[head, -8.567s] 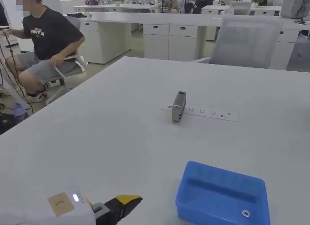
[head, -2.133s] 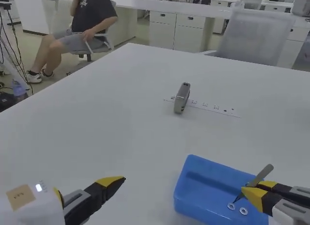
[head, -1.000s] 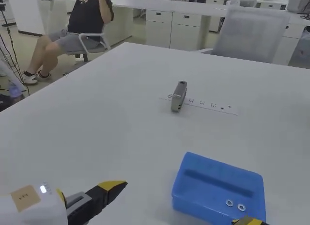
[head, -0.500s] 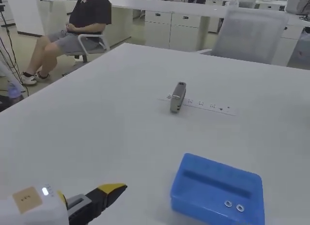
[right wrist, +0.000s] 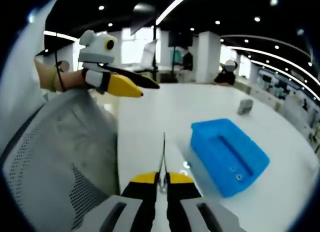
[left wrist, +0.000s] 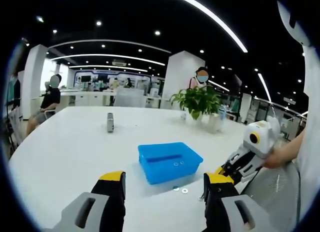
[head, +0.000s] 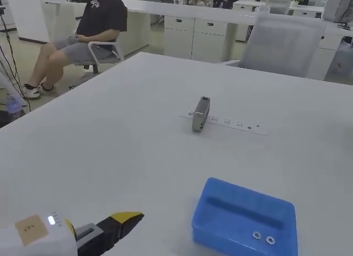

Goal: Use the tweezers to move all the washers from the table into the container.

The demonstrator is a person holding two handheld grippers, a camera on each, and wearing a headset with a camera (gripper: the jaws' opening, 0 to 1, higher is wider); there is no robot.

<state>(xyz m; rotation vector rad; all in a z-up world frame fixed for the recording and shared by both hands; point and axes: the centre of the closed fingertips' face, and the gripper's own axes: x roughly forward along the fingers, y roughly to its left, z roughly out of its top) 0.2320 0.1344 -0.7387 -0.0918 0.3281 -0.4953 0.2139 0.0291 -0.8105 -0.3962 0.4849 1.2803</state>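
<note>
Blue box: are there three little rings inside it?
No, just two washers lie inside the blue container.

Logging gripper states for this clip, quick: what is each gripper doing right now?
Left gripper: open, holding nothing.
Right gripper: shut on the tweezers.
</note>
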